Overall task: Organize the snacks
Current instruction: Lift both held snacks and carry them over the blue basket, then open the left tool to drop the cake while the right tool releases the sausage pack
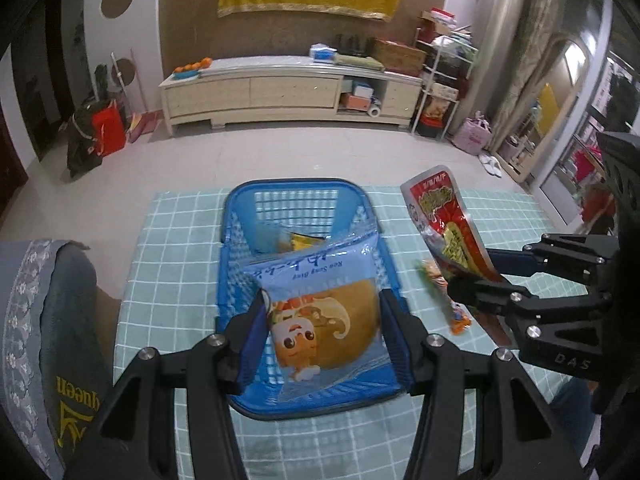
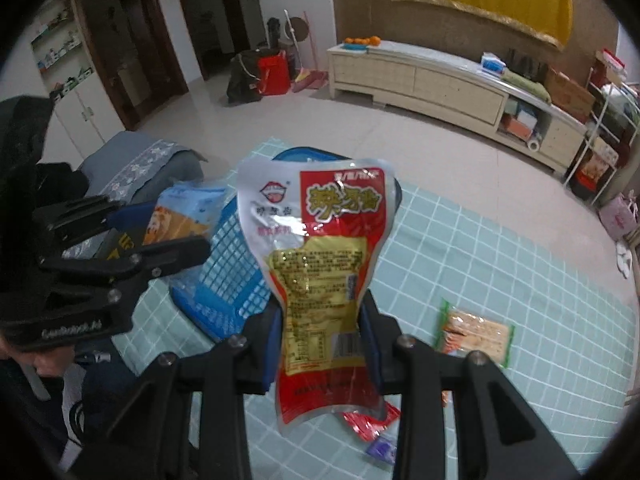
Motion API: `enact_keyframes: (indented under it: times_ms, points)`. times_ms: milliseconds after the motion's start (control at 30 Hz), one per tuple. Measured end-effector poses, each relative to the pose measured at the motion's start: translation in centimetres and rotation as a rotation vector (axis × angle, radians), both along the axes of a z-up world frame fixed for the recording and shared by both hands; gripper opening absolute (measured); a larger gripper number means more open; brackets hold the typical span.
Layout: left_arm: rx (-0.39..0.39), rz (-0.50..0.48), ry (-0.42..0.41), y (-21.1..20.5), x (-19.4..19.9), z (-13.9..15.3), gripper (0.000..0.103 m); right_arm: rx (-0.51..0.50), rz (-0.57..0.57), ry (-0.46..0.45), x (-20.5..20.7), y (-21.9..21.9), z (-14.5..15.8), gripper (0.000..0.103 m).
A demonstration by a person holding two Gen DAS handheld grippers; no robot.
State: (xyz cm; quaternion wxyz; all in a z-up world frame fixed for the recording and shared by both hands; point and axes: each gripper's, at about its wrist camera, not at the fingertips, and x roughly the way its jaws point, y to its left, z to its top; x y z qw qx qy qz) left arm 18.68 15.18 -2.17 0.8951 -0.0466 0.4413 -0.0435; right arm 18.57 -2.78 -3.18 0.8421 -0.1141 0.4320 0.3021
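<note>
My left gripper [image 1: 322, 320] is shut on a light blue bread packet [image 1: 324, 312] with a cartoon face, held over the blue plastic basket [image 1: 236, 220]. A yellow snack [image 1: 304, 240] lies inside the basket. My right gripper [image 2: 322, 336] is shut on a red and silver snack pouch [image 2: 320, 264], held upright above the table to the right of the basket [image 2: 232, 280]. The pouch [image 1: 444, 220] and right gripper [image 1: 476, 288] also show in the left wrist view. The left gripper [image 2: 168, 240] with the blue packet [image 2: 184, 212] shows in the right wrist view.
The table has a teal checked cloth [image 1: 180, 248]. An orange and green snack packet [image 2: 476, 332] lies on it to the right, also in the left wrist view [image 1: 444, 292]. A red wrapper [image 2: 370, 424] and a small purple one [image 2: 382, 450] lie near me. A grey chair [image 1: 48, 320] stands left.
</note>
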Motion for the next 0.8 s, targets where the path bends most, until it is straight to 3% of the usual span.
enact_keyframes:
  times_ms: [400, 633, 800]
  points:
    - [-0.013, 0.016, 0.064, 2.3, 3.3, -3.4, 0.051, 0.015, -0.011, 0.060, 2.9, 2.1, -2.5, 0.040]
    - [0.014, 0.021, 0.075, 2.6, 5.1, -4.2, 0.051, 0.037, -0.017, 0.049, 3.9, 2.2, -2.8, 0.040]
    - [0.041, 0.024, 0.081, 2.5, 5.3, -4.4, 0.064, 0.025, -0.023, 0.053, 4.1, 2.0, -3.0, 0.040]
